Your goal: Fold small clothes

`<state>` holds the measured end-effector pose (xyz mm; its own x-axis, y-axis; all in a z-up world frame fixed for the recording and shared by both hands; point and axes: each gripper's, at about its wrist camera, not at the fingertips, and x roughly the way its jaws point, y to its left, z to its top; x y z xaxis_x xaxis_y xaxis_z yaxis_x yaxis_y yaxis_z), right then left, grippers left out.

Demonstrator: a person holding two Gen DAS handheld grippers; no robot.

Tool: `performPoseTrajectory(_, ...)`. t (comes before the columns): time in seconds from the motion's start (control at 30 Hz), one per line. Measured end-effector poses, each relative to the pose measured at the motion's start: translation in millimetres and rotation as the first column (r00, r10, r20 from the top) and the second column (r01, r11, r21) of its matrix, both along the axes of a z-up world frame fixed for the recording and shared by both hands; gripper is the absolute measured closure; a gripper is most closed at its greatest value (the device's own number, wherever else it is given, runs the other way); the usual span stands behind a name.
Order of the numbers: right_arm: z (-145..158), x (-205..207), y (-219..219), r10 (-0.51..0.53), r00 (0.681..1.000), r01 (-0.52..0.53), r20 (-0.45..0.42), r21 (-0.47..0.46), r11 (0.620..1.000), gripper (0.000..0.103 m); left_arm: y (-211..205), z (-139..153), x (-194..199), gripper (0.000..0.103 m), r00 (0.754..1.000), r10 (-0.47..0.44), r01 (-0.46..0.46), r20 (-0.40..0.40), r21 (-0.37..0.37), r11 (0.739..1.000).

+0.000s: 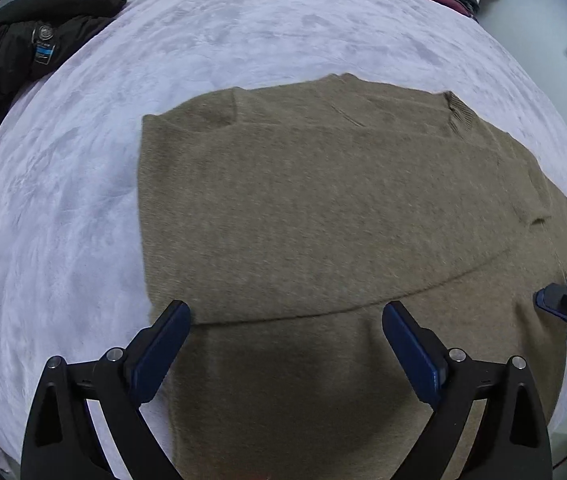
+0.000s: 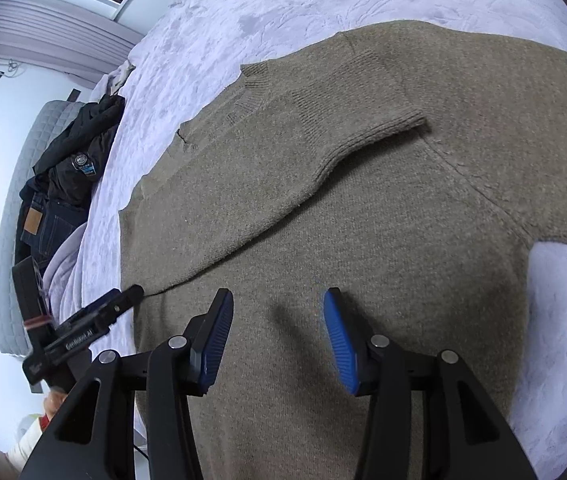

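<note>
An olive knit sweater (image 1: 323, 200) lies flat on the pale bed (image 1: 63, 200), one sleeve (image 2: 323, 152) folded across its body. The left tool (image 1: 285, 320) hangs spread wide over the folded edge, gripping nothing. The right tool (image 2: 277, 312) stands half spread above the sweater, also empty.

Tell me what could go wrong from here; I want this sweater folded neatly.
1. The folded-over sleeve of the olive knit sweater lies loose, so dragging the body might slide it askew.
2. The other sleeve is not yet folded; the fold may end lopsided.
3. Both tools, left and right, hover open; a shallow pinch could catch only the top layer.
</note>
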<state>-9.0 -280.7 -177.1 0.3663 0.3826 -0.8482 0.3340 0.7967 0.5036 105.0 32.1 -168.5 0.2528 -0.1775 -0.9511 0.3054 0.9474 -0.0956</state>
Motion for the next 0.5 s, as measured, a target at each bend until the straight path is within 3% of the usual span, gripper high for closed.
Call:
performPoseTrajectory(0.13,1.9,-7.2,-5.3,-0.01,1.0,0.01,0.009,-0.01,1.0,0.043,-24.7,1.6,-13.0,0.0,0.999,-0.046,0.046,-0.021,-0.009,0.999)
performPoseTrajectory(0.27,4.5,-14.9,-11.6,-0.02,0.999,0.021,0.025,-0.025,0.999,0.024,-51.4,-4.6,-24.8,0.0,0.994,-0.1,0.101,-0.048,0.03,0.994)
performPoseTrajectory(0.5,6.9,-31.1,-30.8,-0.059,0.998,0.06,0.033,-0.035,0.998,0.024,-82.2,-10.0,-38.2,0.0,0.99,-0.117,0.12,-0.075,0.034,0.992)
